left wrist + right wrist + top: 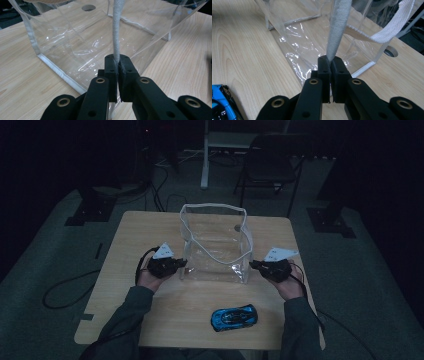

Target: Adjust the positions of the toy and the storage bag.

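Both grippers are clamped on the clear bag [215,245] at mid-frame, the left gripper [176,265] pinching its left white edge strip [116,32] and the right gripper [257,265] its right, holding it open (that much looks done), while the blue toy car [234,317] sits outside, lower centre, presumably not yet bagged.
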Motion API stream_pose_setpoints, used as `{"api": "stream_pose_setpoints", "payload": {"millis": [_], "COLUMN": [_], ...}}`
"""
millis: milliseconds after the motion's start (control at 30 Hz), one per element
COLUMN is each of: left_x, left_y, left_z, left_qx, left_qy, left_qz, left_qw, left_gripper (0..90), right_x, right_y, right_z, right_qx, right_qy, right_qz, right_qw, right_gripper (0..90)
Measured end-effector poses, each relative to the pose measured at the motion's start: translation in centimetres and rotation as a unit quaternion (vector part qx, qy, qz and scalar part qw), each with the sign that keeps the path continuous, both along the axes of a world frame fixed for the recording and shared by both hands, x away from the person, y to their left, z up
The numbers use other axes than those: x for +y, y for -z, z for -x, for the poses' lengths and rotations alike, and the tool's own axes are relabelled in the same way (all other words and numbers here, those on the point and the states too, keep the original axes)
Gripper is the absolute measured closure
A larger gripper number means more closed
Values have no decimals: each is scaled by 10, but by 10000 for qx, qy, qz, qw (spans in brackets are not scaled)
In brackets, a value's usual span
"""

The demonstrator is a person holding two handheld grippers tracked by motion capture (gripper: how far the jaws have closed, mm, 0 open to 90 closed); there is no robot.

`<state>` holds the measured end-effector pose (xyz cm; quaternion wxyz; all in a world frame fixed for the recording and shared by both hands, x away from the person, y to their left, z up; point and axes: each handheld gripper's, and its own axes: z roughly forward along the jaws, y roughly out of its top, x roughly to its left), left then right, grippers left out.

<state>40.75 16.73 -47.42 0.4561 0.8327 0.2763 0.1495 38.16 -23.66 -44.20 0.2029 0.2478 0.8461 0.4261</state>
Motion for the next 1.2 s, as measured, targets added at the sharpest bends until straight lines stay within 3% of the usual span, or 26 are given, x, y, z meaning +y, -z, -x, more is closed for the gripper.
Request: {"api": "stream_pose_setpoints", "payload": {"millis": [433,533,667,900,1100,1200], "left_x": [-4,-3,1,5,-5,-15], "left_y": [-1,-3,-10,-16,-14,-10], "left_z": [7,11,18,37,55,64], "left_qx": [-58,-115,-195,-261,-168,-103], "left_qy": [9,-5,19,-13,275,503], "left_qz": [-112,-43,34,135,142,99], "left_qw": [9999,9999,9998,9996,9994,9986], "left_gripper": [858,758,578,472,389,346], "right_x": [-3,-2,-5,-17,-27,-27], "right_y": [1,1,-1,5,16,21], "right_z": [5,6,10,31,54,64], "right_qx": [-5,6,-11,1,51,109], "right_qy": [29,13,42,163,207,88], "right_qz": [-9,-6,-147,-95,-78,-40], "right_qw": [10000,10000,9999,9998,9997,9999], "right_gripper": [870,856,653,572,511,464]}}
